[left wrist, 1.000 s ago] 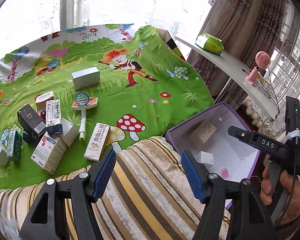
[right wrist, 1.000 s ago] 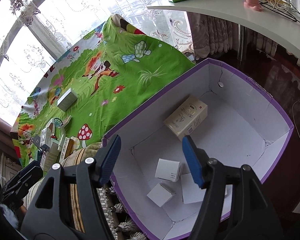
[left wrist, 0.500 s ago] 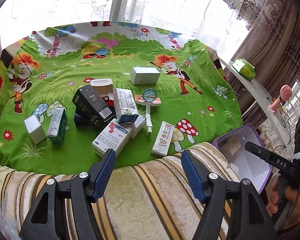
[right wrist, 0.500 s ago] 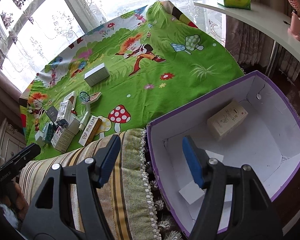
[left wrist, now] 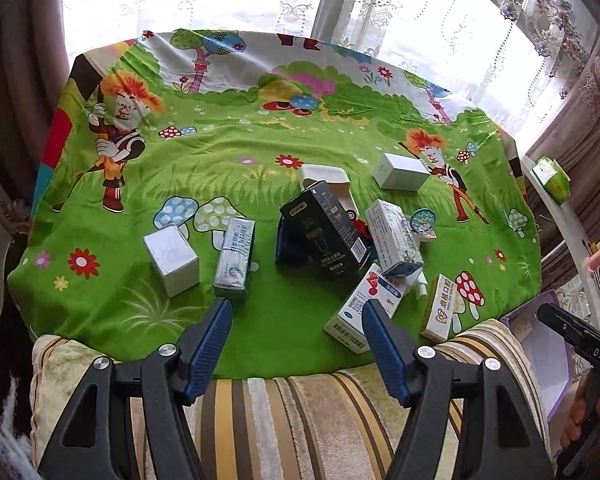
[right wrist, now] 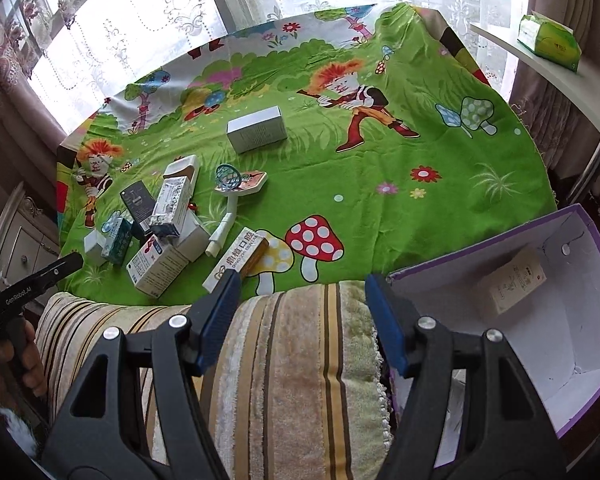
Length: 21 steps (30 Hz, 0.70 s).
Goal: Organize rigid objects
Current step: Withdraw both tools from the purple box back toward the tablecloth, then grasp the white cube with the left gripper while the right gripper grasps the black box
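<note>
Cartons (left wrist: 356,248) lie heaped mid-frame on the green cloth, purple box (right wrist: 580,320) lower right. Left gripper (left wrist: 296,344) and right gripper (right wrist: 300,320) both gape, empty; a careless grab could topple leaning neighbours.

- The left gripper (left wrist: 296,344) has swung left, away from the purple box (left wrist: 548,364), which now shows only at the right edge of its view.
- It now faces the cluster of cartons, with the black carton (left wrist: 324,232) straight ahead and the silver box (left wrist: 172,260) to the left.
- The right gripper (right wrist: 302,320) has turned from over the purple box (right wrist: 596,320) to the striped cushion (right wrist: 300,360) and green cloth (right wrist: 380,168).
</note>
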Available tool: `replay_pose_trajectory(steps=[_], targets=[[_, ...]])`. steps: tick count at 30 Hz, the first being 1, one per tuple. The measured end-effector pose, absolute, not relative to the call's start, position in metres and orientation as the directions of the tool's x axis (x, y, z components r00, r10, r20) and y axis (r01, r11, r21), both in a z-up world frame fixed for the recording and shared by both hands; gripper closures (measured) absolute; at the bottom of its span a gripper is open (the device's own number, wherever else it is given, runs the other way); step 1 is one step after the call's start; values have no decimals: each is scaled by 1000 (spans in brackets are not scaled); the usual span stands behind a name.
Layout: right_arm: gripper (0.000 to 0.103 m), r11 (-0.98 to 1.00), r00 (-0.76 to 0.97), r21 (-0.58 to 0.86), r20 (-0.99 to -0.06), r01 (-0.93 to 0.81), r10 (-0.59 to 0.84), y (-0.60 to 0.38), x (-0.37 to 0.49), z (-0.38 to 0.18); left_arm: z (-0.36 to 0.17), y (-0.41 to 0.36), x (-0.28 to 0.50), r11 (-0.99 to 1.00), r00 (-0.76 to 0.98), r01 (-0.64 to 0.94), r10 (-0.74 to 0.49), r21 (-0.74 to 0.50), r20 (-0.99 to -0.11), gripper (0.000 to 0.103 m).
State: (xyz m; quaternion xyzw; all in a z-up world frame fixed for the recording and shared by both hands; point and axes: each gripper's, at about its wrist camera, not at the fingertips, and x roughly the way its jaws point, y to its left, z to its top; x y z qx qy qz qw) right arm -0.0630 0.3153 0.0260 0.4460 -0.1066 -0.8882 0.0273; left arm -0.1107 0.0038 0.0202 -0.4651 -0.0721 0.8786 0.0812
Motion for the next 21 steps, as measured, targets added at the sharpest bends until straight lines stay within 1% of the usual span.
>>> replay_pose_trajectory(steps=[9, 13, 16, 21], targets=[[33, -977, -591, 171, -777, 131, -215, 262, -104, 40, 7, -38, -145, -983, -523, 26, 142, -182, -841, 35], [33, -962, -568, 159, -781, 222, -260, 237, -123, 41, -4, -54, -158, -971, -493, 106, 134, -212, -860, 35], [30, -949, -549, 141, -787, 283, -281, 217, -137, 40, -11, -63, -166, -956, -480, 173, 127, -236, -868, 35], [23, -910, -516, 108, -794, 401, -321, 184, -157, 39, -20, -72, -178, -930, -468, 266, 105, -253, -877, 35]])
